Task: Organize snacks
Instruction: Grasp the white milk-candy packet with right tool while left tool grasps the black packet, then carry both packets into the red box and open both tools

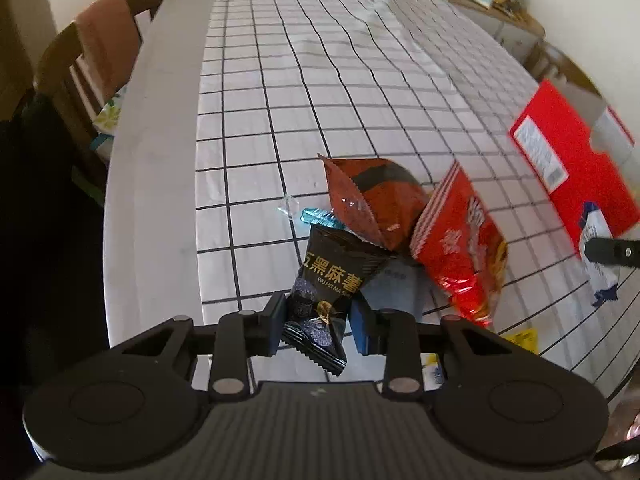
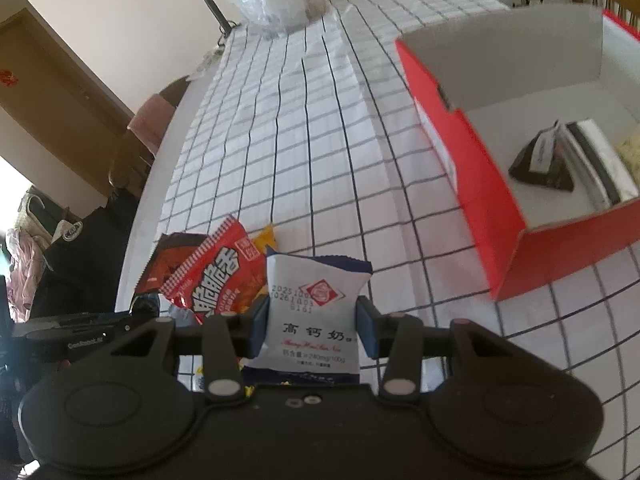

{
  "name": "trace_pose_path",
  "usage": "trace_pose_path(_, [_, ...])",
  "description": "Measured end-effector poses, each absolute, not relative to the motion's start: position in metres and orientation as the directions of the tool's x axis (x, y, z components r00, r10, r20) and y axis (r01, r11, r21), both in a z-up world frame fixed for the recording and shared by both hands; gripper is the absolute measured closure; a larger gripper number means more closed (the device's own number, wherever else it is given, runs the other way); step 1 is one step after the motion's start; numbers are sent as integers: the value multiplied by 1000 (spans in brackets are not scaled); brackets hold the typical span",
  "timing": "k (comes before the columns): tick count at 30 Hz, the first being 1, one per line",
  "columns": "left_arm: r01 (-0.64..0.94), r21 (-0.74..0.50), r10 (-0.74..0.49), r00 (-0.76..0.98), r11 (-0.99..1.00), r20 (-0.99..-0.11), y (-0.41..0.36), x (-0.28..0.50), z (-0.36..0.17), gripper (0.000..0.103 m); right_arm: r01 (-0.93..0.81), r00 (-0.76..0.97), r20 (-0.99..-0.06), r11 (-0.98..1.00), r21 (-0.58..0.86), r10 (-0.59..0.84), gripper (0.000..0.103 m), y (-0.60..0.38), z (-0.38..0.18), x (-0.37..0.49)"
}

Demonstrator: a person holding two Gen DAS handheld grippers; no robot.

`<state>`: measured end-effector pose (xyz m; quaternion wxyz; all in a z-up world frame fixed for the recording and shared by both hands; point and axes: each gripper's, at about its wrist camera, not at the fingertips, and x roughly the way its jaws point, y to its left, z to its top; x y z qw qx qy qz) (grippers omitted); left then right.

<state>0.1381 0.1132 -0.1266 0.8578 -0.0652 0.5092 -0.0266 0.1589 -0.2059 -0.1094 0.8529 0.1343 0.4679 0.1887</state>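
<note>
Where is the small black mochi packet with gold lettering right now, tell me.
The small black mochi packet with gold lettering sits between the left gripper fingers in the left wrist view, just before the brown foil packet and red foil packet.

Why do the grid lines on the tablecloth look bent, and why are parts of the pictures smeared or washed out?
Left wrist view: the fisheye lens bows the checked tablecloth; the red box at the right edge is motion-smeared, while the black snack packet in the left gripper stays sharp. Right wrist view: the same bowing; daylight washes out the far tablecloth, and the white milk-candy packet in the right gripper reads clearly.
</note>
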Motion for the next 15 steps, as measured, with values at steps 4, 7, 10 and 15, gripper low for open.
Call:
trace_pose_path(4, [-52, -178, -127, 506, 983, -853, 109, 129, -109, 71, -197, 519, -728, 892, 408, 448, 58, -217, -96, 157])
trace_pose_path(7, [-62, -202, -139, 532, 978, -836, 105, 125, -96, 70, -206, 539, -715, 892, 401, 446, 58, -227, -84, 157])
trace_pose_path(10, [-85, -200, -124, 541, 976, -832, 97, 125, -84, 71, -214, 554, -702, 892, 399, 447, 58, -238, -75, 159])
trace_pose_path(15, [-64, -203, -132, 563, 977, -816, 68, 128, -63, 71, -223, 576, -693, 899, 378, 434, 58, -264, -61, 166])
